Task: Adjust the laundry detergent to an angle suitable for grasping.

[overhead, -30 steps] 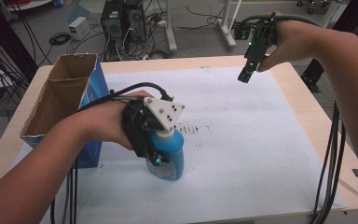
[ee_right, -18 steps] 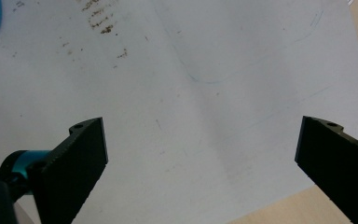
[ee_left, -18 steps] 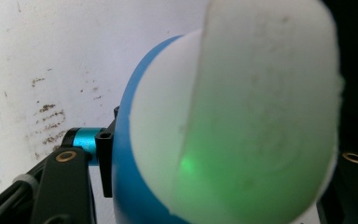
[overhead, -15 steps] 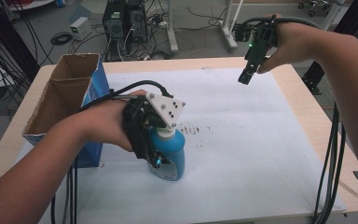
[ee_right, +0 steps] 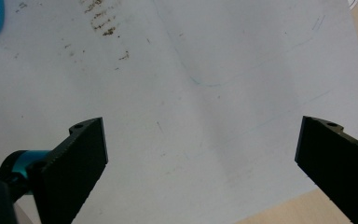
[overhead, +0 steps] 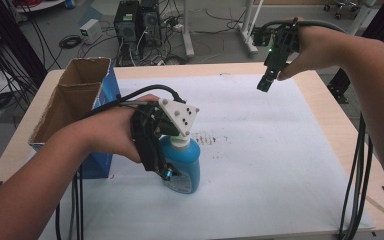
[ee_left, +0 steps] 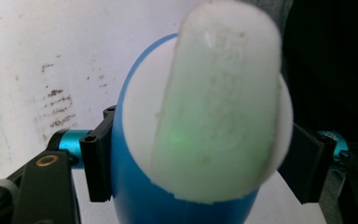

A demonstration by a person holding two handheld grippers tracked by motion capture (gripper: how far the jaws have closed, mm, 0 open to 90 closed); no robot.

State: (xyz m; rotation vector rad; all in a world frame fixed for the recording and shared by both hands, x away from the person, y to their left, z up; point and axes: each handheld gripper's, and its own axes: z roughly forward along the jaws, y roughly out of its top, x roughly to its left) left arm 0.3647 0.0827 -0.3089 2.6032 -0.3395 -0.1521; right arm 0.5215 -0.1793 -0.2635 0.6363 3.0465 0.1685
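Bottle (overhead: 182, 167), one only, blue with a white cap, stood upright on the white sheet (overhead: 260, 165) near the table's front left, clasped between the jaws of the left gripper (overhead: 166, 172). The left gripper view showed the grip plainly: both black jaws pressed against the blue body just under the white cap (ee_left: 214, 102), one on each side, with the cap looming close and blurred and a faint green glow on it. From above, the person's left hand (overhead: 112, 137) and the grey three-cornered plate (overhead: 180, 116) covered most of the bottle's neck, so the contact itself was hidden there. The right gripper (overhead: 265, 84) hung in the air over the far right part of the sheet, held by the right hand (overhead: 312, 47), well apart from the bottle; its own view showed the two jaws (ee_right: 200, 154) spread wide with nothing between them but the sheet below. That view also caught a cluster of dark smudges (ee_right: 103, 18) and a blue sliver of the bottle at the top left corner, cut off by the edge. One open cardboard box (overhead: 75, 107) with a blue side stood at the table's left edge, just beside the left forearm; its inside could not be made out. Two computer towers (overhead: 137, 22) sat on the floor beyond the table.
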